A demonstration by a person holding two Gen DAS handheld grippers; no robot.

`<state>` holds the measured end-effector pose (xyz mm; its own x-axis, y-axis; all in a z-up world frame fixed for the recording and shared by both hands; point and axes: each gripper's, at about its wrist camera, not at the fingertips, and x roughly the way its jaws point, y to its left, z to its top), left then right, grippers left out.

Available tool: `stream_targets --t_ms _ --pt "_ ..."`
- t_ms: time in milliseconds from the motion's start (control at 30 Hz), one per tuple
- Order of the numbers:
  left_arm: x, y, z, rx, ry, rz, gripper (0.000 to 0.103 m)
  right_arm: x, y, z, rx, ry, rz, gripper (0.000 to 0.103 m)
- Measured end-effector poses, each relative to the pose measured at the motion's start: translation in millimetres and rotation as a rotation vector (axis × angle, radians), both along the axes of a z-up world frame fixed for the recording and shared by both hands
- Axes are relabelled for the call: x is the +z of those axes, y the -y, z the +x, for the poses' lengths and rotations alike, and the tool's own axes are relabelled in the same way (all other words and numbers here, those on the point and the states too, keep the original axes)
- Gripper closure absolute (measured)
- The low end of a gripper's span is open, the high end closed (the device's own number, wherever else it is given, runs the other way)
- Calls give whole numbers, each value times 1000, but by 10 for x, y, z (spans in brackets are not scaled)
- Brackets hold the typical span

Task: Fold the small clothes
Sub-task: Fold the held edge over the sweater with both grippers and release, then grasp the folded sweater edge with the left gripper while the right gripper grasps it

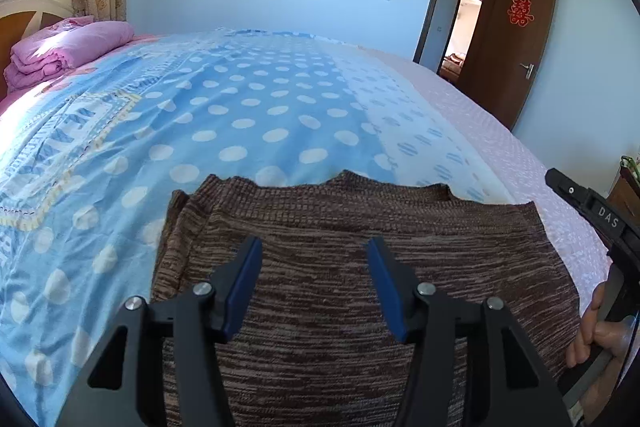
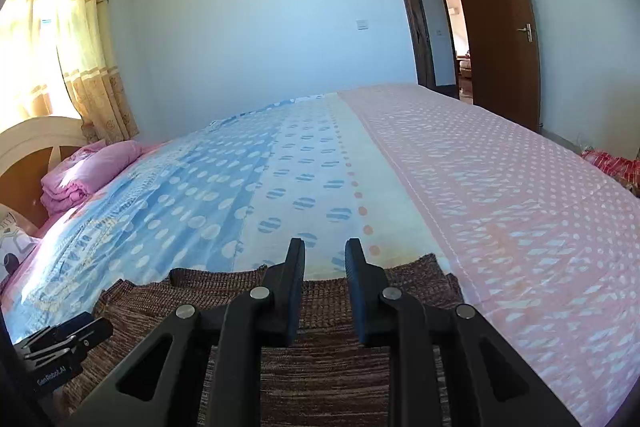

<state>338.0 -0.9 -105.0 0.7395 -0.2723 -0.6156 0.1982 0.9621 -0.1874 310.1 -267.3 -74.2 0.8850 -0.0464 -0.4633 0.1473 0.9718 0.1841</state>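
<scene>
The sweater point(image 1: 360, 267) lies on the bed point(image 1: 240, 115), folded quilt point(image 1: 68, 47) far left by the headboard point(image 1: 24, 11).

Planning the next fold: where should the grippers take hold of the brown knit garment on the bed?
Probably at the far corners of the brown knit garment, each gripper coming in low from its own outer side. It lies flat, already doubled, so only the edges offer fabric to pinch. The left gripper and right gripper both hover open above it, holding nothing.

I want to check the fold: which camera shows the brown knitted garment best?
The left wrist view: the brown knitted garment fills its lower half, with the far edge, the left side and the folded layers clear on the bed sheet. The right wrist view shows only a strip of it behind the right gripper.
</scene>
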Motion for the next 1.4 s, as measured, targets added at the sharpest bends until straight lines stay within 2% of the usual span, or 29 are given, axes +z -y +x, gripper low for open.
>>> stream_targets --t_ms 67,200,333,433,567,733,833,933,1100,1133,1167,1233,1333,1400 --pt "-31 38 -63 2 10 4 45 -108 -5 -151 -43 4 47 81" --pt "-75 -91 -371 22 15 -105 45 -225 85 -628 -130 7 125 81" --pt "-69 -246 -765 48 53 -175 45 -246 133 -1132 -203 37 129 81" --pt "-165 -290 -1030 17 8 -210 45 -323 84 -1376 -176 -22 117 81" --pt "-347 -252 -1372 -42 -75 -189 45 -448 -43 -1777 -128 -97 76 81" --pt "-427 -203 -2036 -125 -34 -40 45 -712 -198 -2403 -100 -183 40 81" --pt "-446 -258 -2378 -155 -7 6 45 -695 -303 -2744 -79 -139 -24 81" --pt "-440 -309 -2559 -159 4 58 45 -581 -301 -2876 -73 -124 -24 81" --pt "-185 -457 -2451 -74 7 41 45 -173 -330 -2906 -68 -45 -66 81" --pt "-127 -475 -2432 -62 10 50 45 -103 -336 -2880 -60 -30 -75 75" --pt "-63 -476 -2377 -47 16 67 42 -25 -368 -2848 -50 -18 -92 59" --pt "64 -463 -2227 -10 34 114 24 106 -431 -2756 -30 -2 -126 46" --pt "177 -494 -1993 10 62 120 21 293 -559 -2616 3 41 -172 47" --pt "200 -550 -1823 39 59 96 21 360 -650 -2423 48 29 -199 67"
